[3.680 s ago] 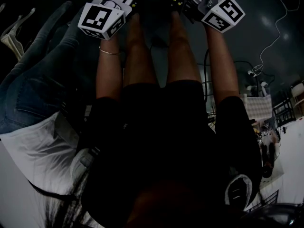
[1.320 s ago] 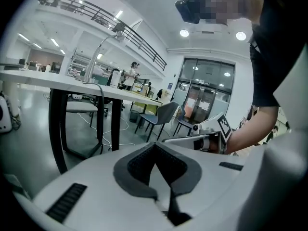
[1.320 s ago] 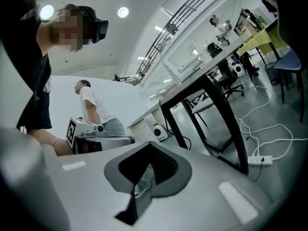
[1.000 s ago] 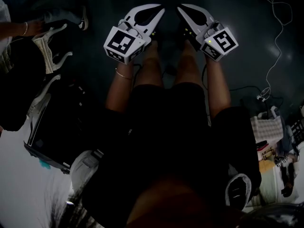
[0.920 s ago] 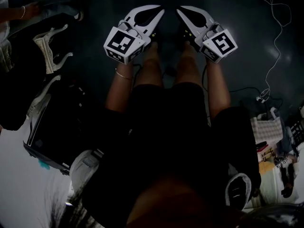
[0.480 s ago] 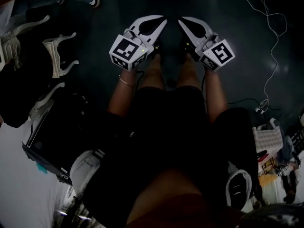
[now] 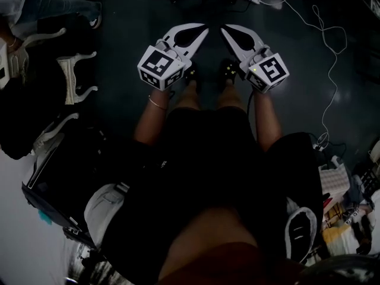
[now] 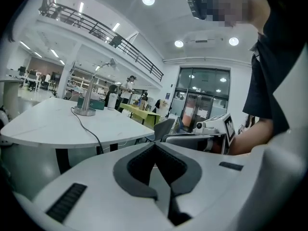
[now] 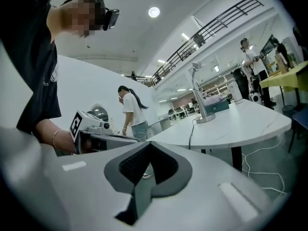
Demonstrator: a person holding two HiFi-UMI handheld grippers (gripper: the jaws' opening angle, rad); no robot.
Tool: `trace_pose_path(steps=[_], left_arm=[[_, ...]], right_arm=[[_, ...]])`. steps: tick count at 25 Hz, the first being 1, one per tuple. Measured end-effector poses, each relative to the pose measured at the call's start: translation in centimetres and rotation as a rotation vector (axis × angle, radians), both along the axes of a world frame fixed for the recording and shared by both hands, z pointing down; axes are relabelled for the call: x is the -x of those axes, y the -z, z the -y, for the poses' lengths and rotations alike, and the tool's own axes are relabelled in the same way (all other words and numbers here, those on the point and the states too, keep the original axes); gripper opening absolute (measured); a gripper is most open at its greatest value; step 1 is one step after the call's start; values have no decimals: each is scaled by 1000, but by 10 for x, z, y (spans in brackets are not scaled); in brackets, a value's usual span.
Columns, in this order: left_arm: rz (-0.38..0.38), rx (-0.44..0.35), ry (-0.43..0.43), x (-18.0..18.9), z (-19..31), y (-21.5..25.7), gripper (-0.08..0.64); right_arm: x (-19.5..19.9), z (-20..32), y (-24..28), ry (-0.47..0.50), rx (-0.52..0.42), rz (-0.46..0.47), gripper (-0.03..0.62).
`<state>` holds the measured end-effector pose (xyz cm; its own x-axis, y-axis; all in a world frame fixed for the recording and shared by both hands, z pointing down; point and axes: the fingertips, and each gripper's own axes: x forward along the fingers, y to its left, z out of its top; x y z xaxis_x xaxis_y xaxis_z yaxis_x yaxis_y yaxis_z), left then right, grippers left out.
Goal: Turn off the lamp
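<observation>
Lifted since before, left tool [image 7: 203, 32] and right tool [image 7: 225, 31] face one lamp [image 8: 90, 93], closed empty.

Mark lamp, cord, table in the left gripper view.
lamp [image 8: 84, 110], left gripper view, round base
cord [image 8: 89, 131], left gripper view, stretch across tabletop
table [image 8: 43, 126], left gripper view, bare white top

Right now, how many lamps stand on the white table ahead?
1. The lamp stands on the white table, toward its far side, its cord running down over the near edge. Both gripper views show this same lamp. More could be hidden outside the frames.
</observation>
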<state>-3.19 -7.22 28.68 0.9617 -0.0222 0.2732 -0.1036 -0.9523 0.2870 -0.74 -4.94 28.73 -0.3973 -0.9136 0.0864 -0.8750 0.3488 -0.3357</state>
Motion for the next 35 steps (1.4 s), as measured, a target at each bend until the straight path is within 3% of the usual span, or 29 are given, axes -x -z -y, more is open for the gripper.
trace_pose_path(steps=[12, 25, 29, 35], left_arm=[[-54, -27, -68, -19, -18, 40, 6], [-113, -48, -116, -34, -29, 74, 6], [-118, -53, -124, -35, -31, 79, 6], [-139, -106, -147, -42, -35, 95, 6]], right_arm=[[-5, -10, 41, -19, -22, -28, -2], [-36, -19, 81, -150, -49, -25, -2], [-37, -27, 94, -149, -59, -40, -2], [-46, -28, 111, -174, -73, -31, -2]])
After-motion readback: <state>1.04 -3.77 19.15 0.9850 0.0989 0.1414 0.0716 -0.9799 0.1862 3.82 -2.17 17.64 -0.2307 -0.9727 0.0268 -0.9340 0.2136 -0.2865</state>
